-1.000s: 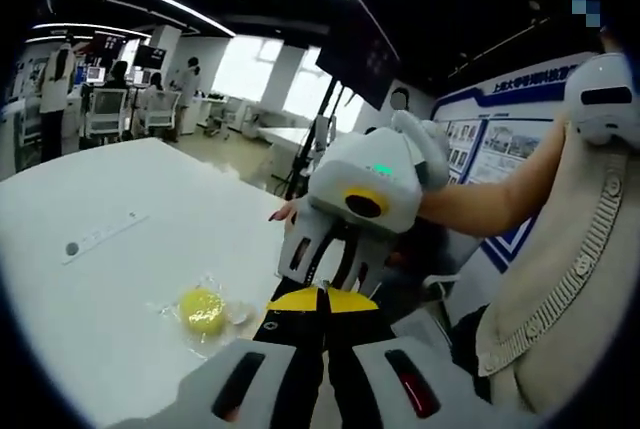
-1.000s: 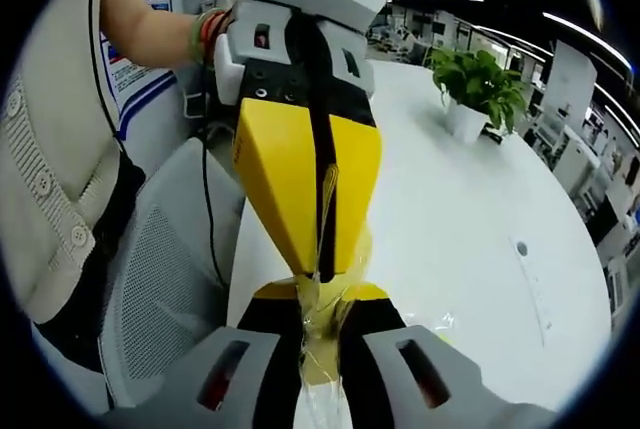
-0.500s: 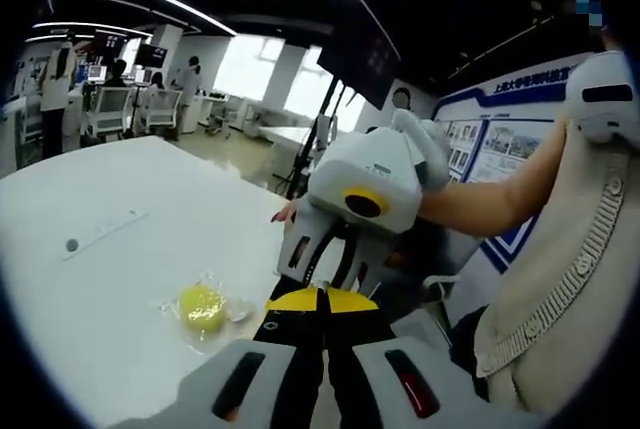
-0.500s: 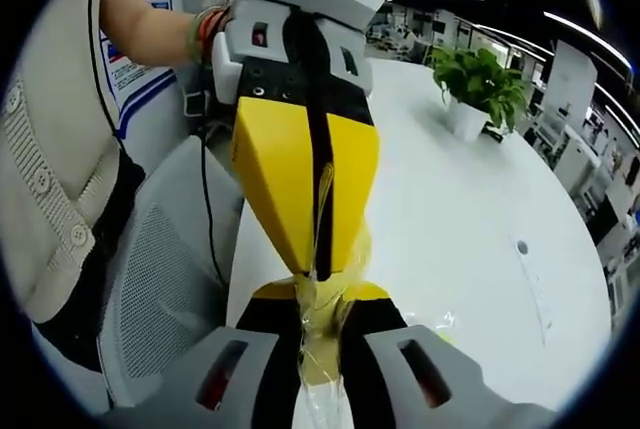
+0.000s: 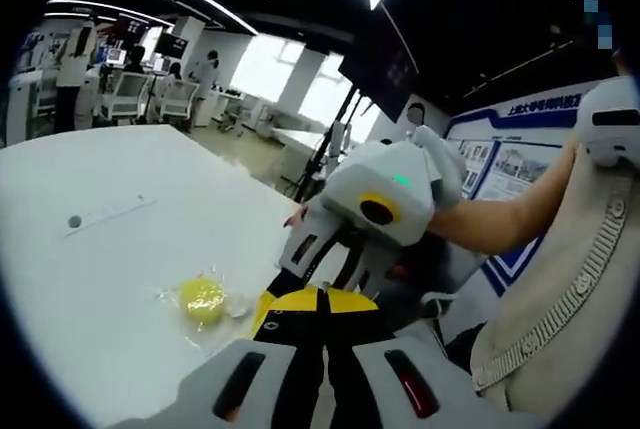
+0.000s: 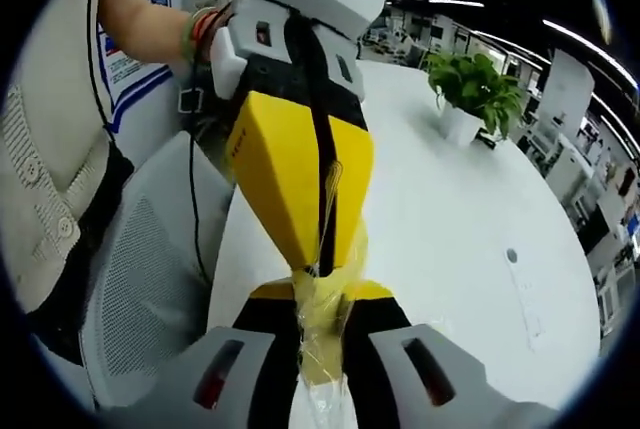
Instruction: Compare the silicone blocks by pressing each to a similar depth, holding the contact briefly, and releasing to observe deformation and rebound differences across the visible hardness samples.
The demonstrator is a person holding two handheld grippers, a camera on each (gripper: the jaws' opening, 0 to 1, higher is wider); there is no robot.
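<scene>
A block (image 5: 201, 299) lies on the desk (image 5: 110, 249), left of both grippers; a plant (image 6: 475, 89) stands on the desk's far side.

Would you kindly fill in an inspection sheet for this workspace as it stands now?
Surface: white table, mostly bare.
Job's things: yellow silicone block in clear wrap lies on the table; a second wrapped yellow piece is pinched between both grippers.
Clutter: potted plant; thin strip.
Grippers: left gripper and right gripper meet tip to tip, both shut on the wrapped yellow piece.
Cables: black cable hangs beside the mesh chair.
Surroundings: open office, desks, people.
</scene>
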